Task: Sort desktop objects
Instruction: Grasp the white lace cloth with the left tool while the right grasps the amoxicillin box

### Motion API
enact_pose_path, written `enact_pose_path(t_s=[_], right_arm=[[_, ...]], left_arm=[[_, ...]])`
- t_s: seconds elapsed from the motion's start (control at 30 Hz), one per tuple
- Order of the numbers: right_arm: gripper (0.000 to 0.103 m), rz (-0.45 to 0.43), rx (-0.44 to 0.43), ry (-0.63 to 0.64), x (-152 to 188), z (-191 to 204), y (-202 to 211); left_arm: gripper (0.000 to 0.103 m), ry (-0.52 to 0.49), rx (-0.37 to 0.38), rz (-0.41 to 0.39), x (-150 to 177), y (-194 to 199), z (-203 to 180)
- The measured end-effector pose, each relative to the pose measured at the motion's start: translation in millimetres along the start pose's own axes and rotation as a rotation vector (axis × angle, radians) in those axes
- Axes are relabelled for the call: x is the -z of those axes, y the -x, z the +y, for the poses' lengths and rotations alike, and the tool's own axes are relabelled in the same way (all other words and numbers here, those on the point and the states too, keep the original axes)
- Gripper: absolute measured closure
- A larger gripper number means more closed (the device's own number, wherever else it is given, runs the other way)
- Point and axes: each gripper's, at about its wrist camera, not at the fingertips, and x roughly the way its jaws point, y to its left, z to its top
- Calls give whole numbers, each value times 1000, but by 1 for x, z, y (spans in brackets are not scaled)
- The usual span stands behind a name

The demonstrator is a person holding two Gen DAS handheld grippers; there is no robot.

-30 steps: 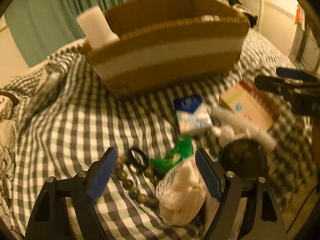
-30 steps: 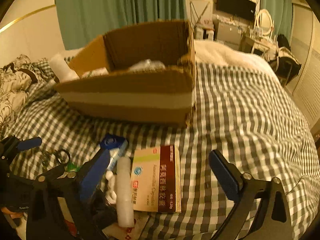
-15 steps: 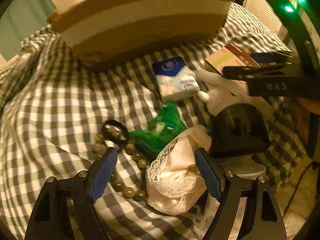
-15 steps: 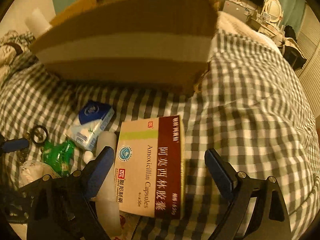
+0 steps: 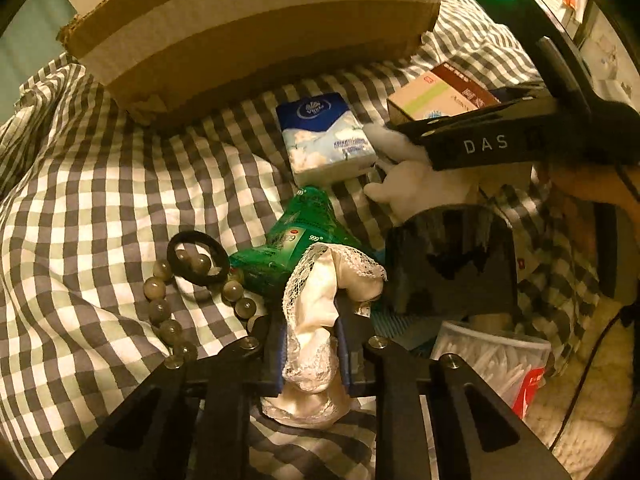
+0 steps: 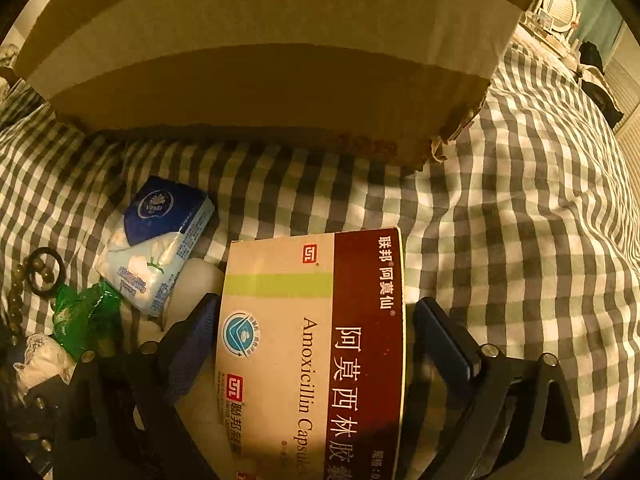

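On the bed [image 6: 520,208], the cardboard box [image 6: 260,80] stands behind everything. Before it lie the tissue pack [image 6: 156,244] at left and the medicine box [image 6: 312,344] at right, a bottle [image 6: 192,284] between them. Nearer left, the sachet [image 5: 296,240] lies beside the hair tie [image 5: 198,258], which rests on the bead bracelet [image 5: 160,308].

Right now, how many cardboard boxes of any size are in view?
2: the big open carton at the back of the checked bedspread, and the flat Amoxicillin box between the right gripper fingers. Clutter may hide more.
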Motion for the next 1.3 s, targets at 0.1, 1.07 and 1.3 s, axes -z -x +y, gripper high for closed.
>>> enact_pose_path(t_s=[0.1, 1.07, 1.3], right_arm=[[25, -15, -11, -2, 3, 1, 6], [26, -380, -78, -67, 7, -8, 133], [26, -480, -90, -74, 4, -2, 161]], left_arm=[[85, 8, -3, -18, -1, 4, 0], [93, 65, -91, -333, -12, 101, 2], [93, 94, -113, -458, -17, 124, 7]])
